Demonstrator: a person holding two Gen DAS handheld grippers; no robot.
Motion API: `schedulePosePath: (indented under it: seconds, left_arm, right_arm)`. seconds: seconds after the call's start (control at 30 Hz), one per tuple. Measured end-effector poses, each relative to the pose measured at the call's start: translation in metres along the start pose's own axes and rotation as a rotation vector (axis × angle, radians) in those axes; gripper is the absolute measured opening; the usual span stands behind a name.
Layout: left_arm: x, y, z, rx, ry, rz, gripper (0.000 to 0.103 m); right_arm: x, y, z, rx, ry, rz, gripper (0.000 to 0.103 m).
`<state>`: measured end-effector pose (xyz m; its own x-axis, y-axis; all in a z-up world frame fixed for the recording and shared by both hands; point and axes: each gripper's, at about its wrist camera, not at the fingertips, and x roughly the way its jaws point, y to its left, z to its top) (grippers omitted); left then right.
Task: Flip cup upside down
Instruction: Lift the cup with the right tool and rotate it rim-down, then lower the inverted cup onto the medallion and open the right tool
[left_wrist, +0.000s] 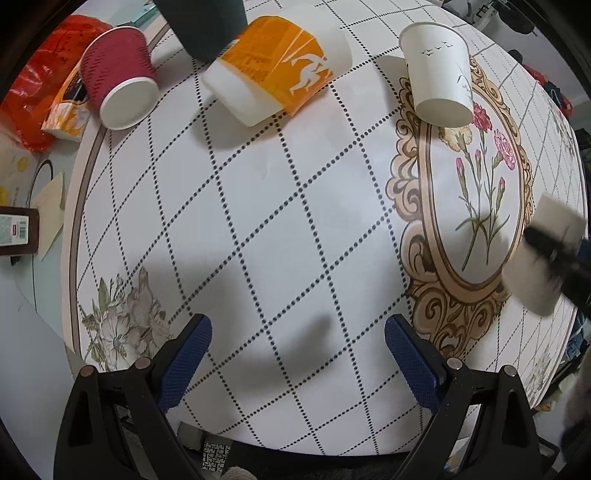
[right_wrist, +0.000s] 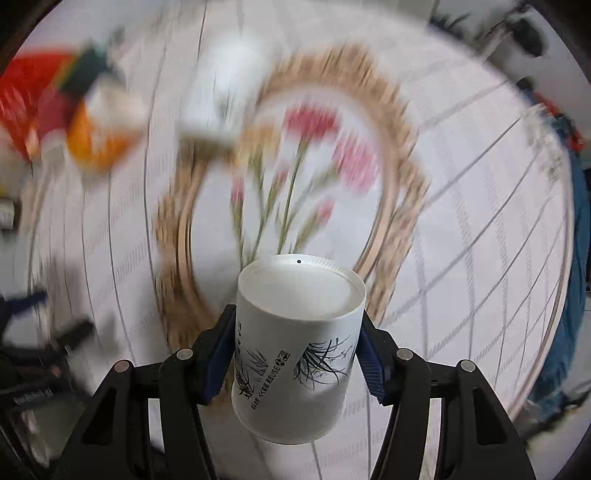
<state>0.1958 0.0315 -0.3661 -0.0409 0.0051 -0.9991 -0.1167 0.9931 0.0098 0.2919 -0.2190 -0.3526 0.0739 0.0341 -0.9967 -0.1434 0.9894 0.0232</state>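
Note:
My right gripper (right_wrist: 297, 350) is shut on a white paper cup (right_wrist: 295, 350) with black grass drawings. The cup's closed base points away from the camera, above the table's flower medallion; the background is motion-blurred. In the left wrist view the same cup (left_wrist: 539, 254) shows blurred at the right edge, held by the right gripper (left_wrist: 554, 258) off the table. My left gripper (left_wrist: 297, 354) is open and empty, low over the near part of the table.
On the round patterned table (left_wrist: 258, 221) stand upside-down cups at the far side: a red ribbed cup (left_wrist: 118, 77), an orange-and-white cup (left_wrist: 277, 66), a dark cup (left_wrist: 203, 26) and a white cup with birds (left_wrist: 437, 74). Red bag and packets (left_wrist: 44, 92) lie left.

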Motion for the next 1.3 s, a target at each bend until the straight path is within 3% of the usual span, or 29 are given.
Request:
schedulePosePath:
  seconds: [0.07,0.3,0.6,0.67,0.73,1.03,1.3]
  left_arm:
    - [0.001,-0.002,0.005,0.008,-0.001,0.007,0.096]
    - [-0.004,-0.014,0.01,0.057,-0.028,0.021,0.096]
    - [-0.018,-0.029,0.002,0.112,-0.081,-0.017,0.096]
    - [-0.026,-0.034,-0.002,0.138,-0.114,-0.012,0.096]
    - [-0.033,-0.038,-0.009,0.165,-0.136,-0.01,0.096]
    - [-0.082,-0.058,-0.05,0.281,-0.257,-0.019,0.097]
    - [-0.139,-0.07,-0.097,0.292,-0.368,-0.028,0.097]
  right_arm:
    - [-0.007,-0.015,-0.002,0.044,-0.141,0.001,0.063]
    - [0.017,0.0,-0.035,0.074,-0.316,-0.037,0.063]
    - [0.021,0.004,-0.071,0.138,-0.257,-0.011,0.068]
    - [0.011,0.018,-0.083,0.151,-0.254,-0.021,0.087]
    - [0.0,0.019,-0.089,0.171,-0.247,-0.023,0.095]
    - [-0.08,0.018,-0.156,0.358,-0.203,-0.191,0.096]
    - [-0.155,0.018,-0.209,0.402,-0.27,-0.217,0.096]
